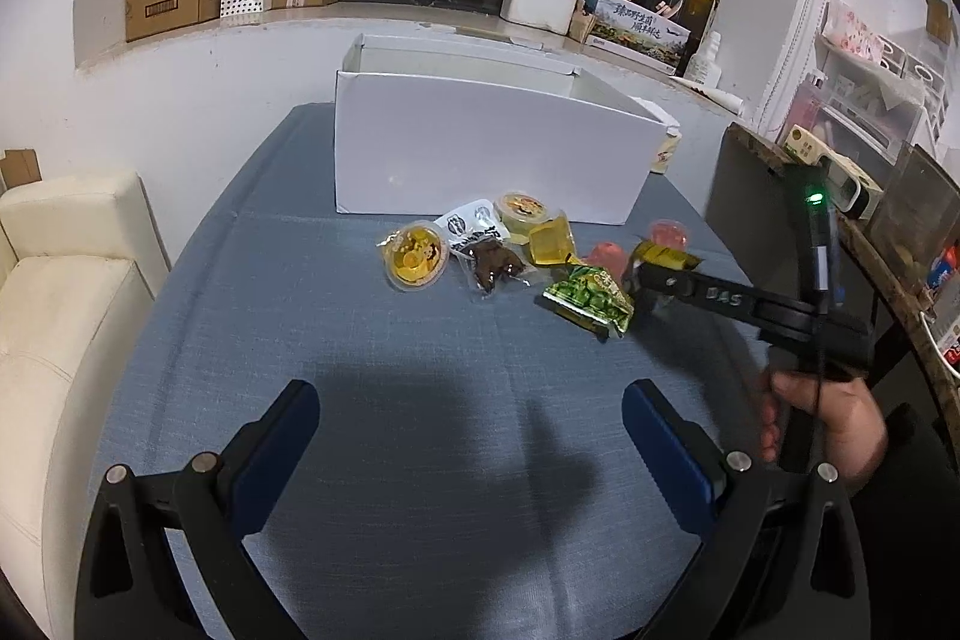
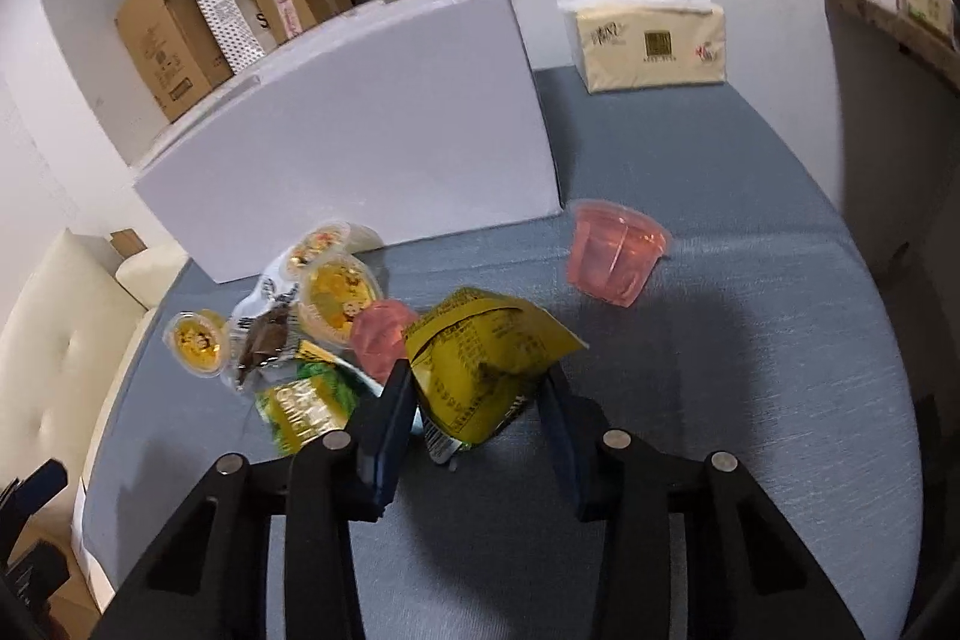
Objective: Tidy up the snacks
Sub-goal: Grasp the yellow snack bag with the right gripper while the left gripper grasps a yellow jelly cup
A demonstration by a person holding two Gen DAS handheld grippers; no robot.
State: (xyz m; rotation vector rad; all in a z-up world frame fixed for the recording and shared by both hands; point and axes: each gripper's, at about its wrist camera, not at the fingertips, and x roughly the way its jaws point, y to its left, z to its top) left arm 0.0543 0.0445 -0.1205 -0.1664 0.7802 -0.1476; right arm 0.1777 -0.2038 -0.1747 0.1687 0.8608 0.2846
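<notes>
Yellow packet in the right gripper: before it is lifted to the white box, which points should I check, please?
1. Yellow packet between the right gripper pads: ok.
2. Grip firm enough to lift: cannot tell.
3. Pink cup apart from the packet: ok.
4. White box open on top: ok.
5. Left gripper open, holding nothing, away from the snacks: ok.
6. Green packet free of the right gripper: cannot tell.

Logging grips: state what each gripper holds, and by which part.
Right gripper: shut on the yellow packet, pinched across its lower, near end. Left gripper: open, holding nothing.
</notes>
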